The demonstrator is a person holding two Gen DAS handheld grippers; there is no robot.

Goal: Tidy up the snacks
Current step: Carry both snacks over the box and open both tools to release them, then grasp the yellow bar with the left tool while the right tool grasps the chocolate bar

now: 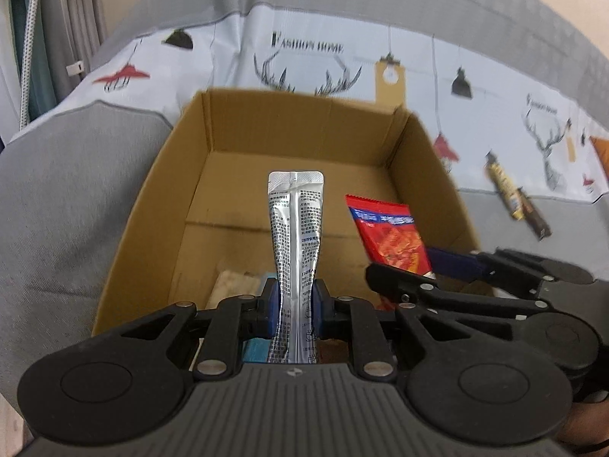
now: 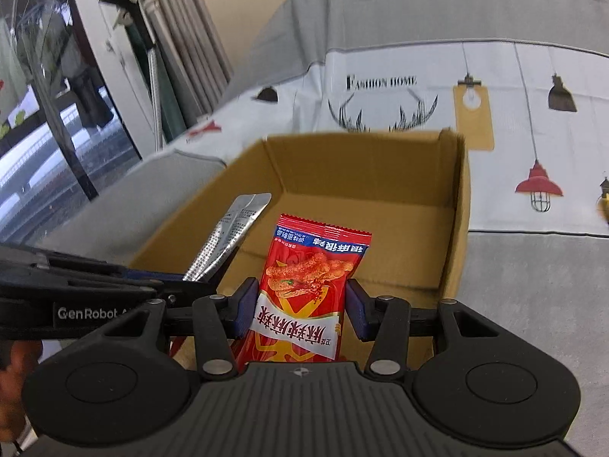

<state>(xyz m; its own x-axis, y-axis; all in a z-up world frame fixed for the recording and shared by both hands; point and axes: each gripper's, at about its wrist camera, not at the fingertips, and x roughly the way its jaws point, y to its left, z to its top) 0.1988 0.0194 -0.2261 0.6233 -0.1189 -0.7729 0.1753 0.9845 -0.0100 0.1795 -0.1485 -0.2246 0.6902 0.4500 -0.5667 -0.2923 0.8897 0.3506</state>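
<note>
Left gripper (image 1: 296, 301) pinching a silver sachet (image 1: 295, 228), right gripper (image 2: 300, 304) clamped on a red snack packet (image 2: 308, 285). Both packs hang over the open cardboard box (image 1: 152, 198) on the sofa (image 1: 57, 190). Two brown stick packs (image 1: 514, 194) lie on the sofa right of the box.

I see a grey sofa (image 1: 57, 198) draped with a printed cover (image 1: 304, 49) showing antlers and lamps. Grey curtains (image 2: 182, 61) hang beside a window (image 2: 45, 122)
</note>
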